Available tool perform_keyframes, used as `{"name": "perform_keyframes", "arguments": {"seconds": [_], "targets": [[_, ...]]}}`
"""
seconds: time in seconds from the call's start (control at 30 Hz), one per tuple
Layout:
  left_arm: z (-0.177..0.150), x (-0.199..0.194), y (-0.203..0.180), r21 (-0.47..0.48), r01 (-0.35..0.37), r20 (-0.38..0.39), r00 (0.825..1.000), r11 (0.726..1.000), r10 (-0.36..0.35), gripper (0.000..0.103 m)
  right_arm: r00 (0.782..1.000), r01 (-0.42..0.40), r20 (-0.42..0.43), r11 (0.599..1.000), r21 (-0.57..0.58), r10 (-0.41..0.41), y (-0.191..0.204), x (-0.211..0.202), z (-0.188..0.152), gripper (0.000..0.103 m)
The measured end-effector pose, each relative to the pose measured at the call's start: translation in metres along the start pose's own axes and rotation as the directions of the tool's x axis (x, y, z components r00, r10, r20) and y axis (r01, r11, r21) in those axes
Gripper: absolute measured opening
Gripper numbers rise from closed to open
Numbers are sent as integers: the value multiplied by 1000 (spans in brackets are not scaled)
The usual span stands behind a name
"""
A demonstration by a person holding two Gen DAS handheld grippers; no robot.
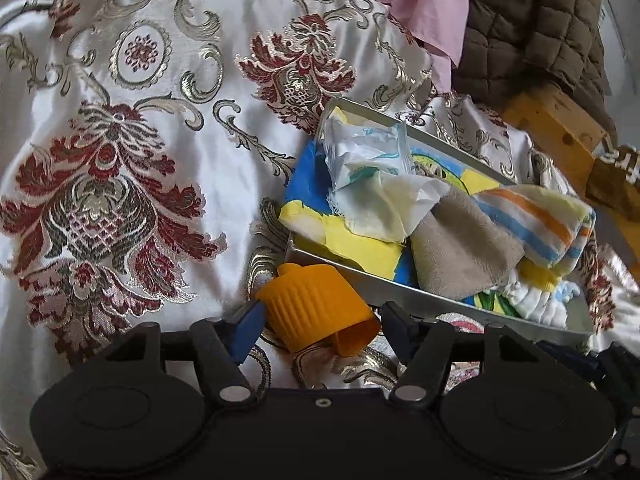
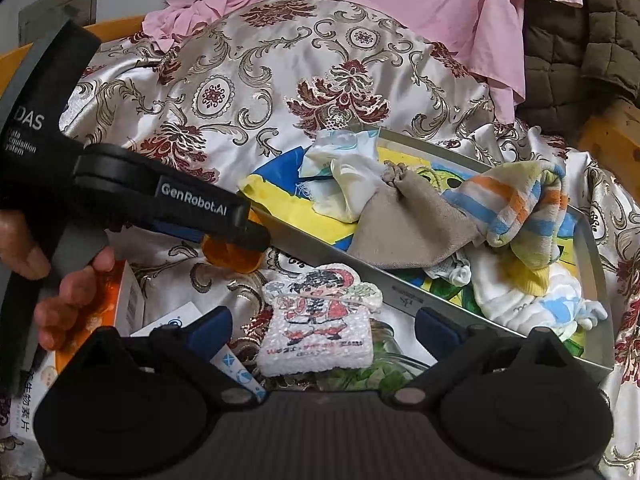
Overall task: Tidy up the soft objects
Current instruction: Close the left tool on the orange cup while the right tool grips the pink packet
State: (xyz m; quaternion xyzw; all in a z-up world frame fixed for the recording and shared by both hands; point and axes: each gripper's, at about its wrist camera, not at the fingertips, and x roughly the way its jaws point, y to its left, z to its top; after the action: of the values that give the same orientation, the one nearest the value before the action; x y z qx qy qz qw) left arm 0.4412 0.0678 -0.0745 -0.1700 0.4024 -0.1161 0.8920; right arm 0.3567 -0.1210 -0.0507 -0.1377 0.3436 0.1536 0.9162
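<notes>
Now our left tongs straddle the orange cup at lower centre, left pad touching; right tongs gape over the patterned sheet.

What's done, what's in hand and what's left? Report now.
Done: the striped towel and grey cloth lie in the metal tray. In hand: the left gripper brackets the orange ribbed cup outside the tray, but does not clearly grip it yet. Left: the cartoon-printed pad lies on the bedspread beside the tray, under the open right gripper.

One metal tray, one orange ribbed cup, one printed sponge, one striped towel
</notes>
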Motion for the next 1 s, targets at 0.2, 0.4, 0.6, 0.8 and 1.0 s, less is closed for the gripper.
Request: {"name": "perform_keyframes", "arguments": {"seconds": [0.2, 0.4, 0.6, 0.8, 1.0], "targets": [[0, 5, 5, -43, 7, -34, 999, 999, -9, 69, 1000, 6, -4, 1000, -6, -6, 3, 3, 0, 98], [-1, 6, 6, -69, 18, -37, 999, 997, -21, 64, 1000, 11, -5, 1000, -13, -11, 5, 5, -1, 90], [-2, 2, 6, -96, 14, -19, 1000, 995, -16, 53, 999, 37, -6, 999, -20, -38, 6, 3, -3, 79], [-4, 0, 8, -131, 13, -16, 1000, 991, -16, 47, 997, 77, -1, 997, -20, -77, 4, 1, -4, 62], [-6, -3, 7, -144, 5, 6, 1000, 990, -4, 55, 997, 82, 3, 996, -21, -82, 4, 1, -5, 61]]}}
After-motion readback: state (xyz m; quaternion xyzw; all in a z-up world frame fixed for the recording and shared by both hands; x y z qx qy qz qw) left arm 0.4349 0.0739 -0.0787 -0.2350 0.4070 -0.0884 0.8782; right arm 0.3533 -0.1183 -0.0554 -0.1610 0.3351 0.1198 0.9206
